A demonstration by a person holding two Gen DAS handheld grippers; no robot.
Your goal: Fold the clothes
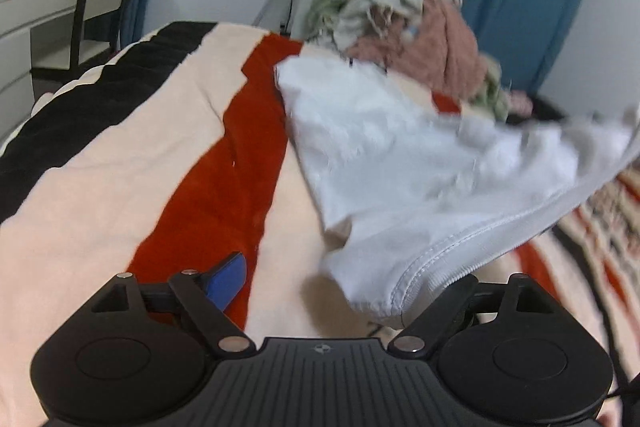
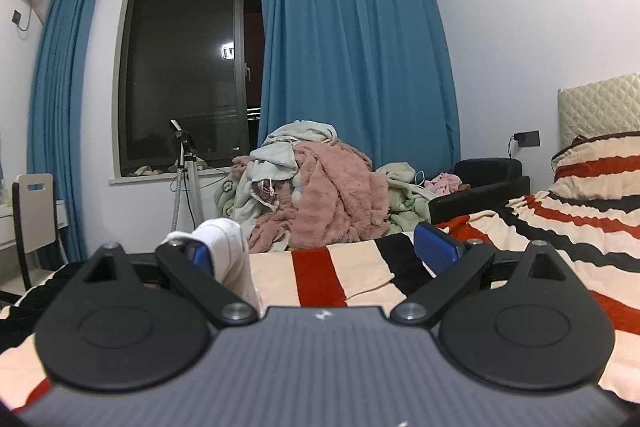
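Left gripper (image 1: pixel 320 279) jaws wide, white garment (image 1: pixel 420 163) hem draped over its right side, not pinched, spread across striped blanket (image 1: pixel 120 147). Right gripper (image 2: pixel 326 247) jaws wide too, white cloth (image 2: pixel 228 247) against left finger, unclamped

Left wrist camera is looking steeply down, close over the striped bed (image 1: pixel 120 155). Right wrist camera is facing level across the bed toward the window (image 2: pixel 180 75). Both are sharing the clothes pile (image 1: pixel 400 23), blue curtains (image 2: pixel 352 59) and tripod (image 2: pixel 186 171).
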